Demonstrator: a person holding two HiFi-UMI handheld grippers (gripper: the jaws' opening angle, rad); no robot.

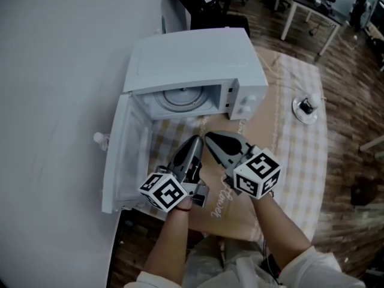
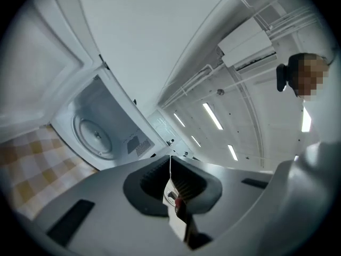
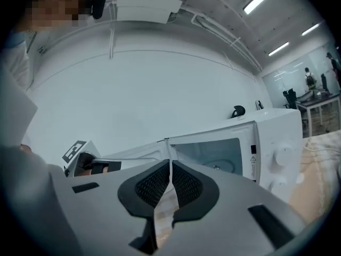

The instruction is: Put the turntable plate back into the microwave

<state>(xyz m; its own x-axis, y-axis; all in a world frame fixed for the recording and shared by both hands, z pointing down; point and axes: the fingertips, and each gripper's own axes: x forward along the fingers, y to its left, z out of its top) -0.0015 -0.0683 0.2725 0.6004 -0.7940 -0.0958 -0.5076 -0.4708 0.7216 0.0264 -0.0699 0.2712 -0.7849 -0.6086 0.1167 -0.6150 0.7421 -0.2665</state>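
The white microwave (image 1: 192,59) stands on the table with its door (image 1: 123,155) swung wide to the left. The glass turntable plate (image 1: 182,96) lies flat inside the cavity, and it also shows in the left gripper view (image 2: 96,136) and faintly in the right gripper view (image 3: 224,163). Both grippers hover side by side in front of the opening, clear of the plate. My left gripper (image 1: 197,140) (image 2: 170,156) is shut with nothing between its pads. My right gripper (image 1: 208,135) (image 3: 169,161) is also shut and empty.
A checked cloth covers the table (image 1: 300,161). A small round white dish with a dark object (image 1: 305,108) sits at the right, beyond the microwave's control panel (image 1: 243,104). A white wall (image 1: 60,53) runs along the left. Office desks (image 1: 312,5) stand at the back right.
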